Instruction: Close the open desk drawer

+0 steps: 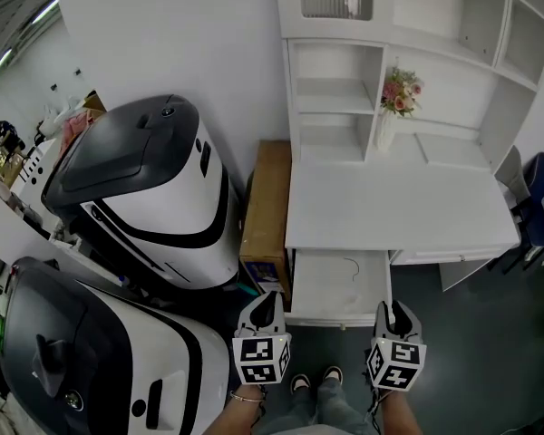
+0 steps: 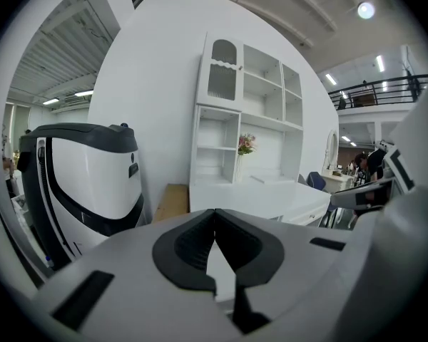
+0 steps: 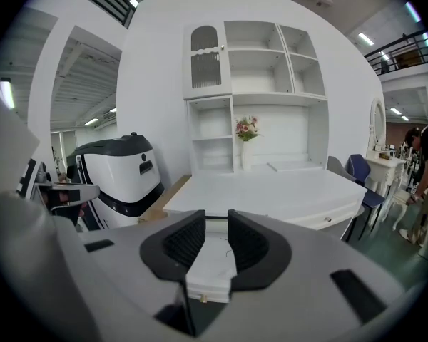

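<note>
- The drawer [image 1: 340,284] sits under the left half of the white desk [image 1: 408,211], pulled well out toward the person. Its near front panel lies between the two grippers.
- It looks like a rigid painted-board box, shallow and nearly empty, with only a thin dark squiggle on its floor. I'd judge it light and easy to slide.
- A small knob [image 3: 200,299] sits on the middle of the front panel. Closing needs no grasp, though — a flat, square push on that panel near the knob, or one gripper at each end, should keep the drawer from skewing.
- The paint looks smooth, so a slanting push could skid off the face.
- The left gripper [image 1: 268,299] is clenched, its pads meeting at the tips with nothing between them. It hovers just off the drawer's near left corner.
- The right gripper [image 1: 388,308] is released, its jaws standing apart. The drawer shows through the gap but lies beyond the pads — nothing is held. It hovers by the near right corner.
- The person's shoes [image 1: 315,383] are on the floor just near of the drawer.
- A brown board [image 1: 266,202] leans beside the desk on its left.
- Farther left stand two large black-and-white machines [image 1: 154,188].
- A vase of flowers [image 1: 399,93] stands in the hutch at the far side of the desk.
- A blue chair [image 1: 537,188] is off to the right.
</note>
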Motion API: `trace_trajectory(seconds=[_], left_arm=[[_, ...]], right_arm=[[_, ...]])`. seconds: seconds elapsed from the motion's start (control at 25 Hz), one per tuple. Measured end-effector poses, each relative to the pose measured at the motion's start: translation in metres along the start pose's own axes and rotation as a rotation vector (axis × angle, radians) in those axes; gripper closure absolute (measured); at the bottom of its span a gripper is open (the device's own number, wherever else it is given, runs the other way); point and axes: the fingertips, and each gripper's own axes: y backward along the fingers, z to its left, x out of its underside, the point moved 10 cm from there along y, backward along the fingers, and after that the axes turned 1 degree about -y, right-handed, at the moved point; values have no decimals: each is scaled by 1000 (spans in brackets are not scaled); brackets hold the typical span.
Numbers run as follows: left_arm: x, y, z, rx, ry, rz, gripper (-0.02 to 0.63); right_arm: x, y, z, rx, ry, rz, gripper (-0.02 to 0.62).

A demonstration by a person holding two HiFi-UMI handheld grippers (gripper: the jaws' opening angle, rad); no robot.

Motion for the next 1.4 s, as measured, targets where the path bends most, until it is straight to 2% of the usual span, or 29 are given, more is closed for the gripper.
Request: trace_trajectory(seconds=[0.72,1.4], left_arm=[[108,-9,1,16,19,223,588],[146,-13,12,20,36,286,588]], right_arm=[[108,-19,-7,40,-30,220,488],[150,-60,0,71,-14,267,481]])
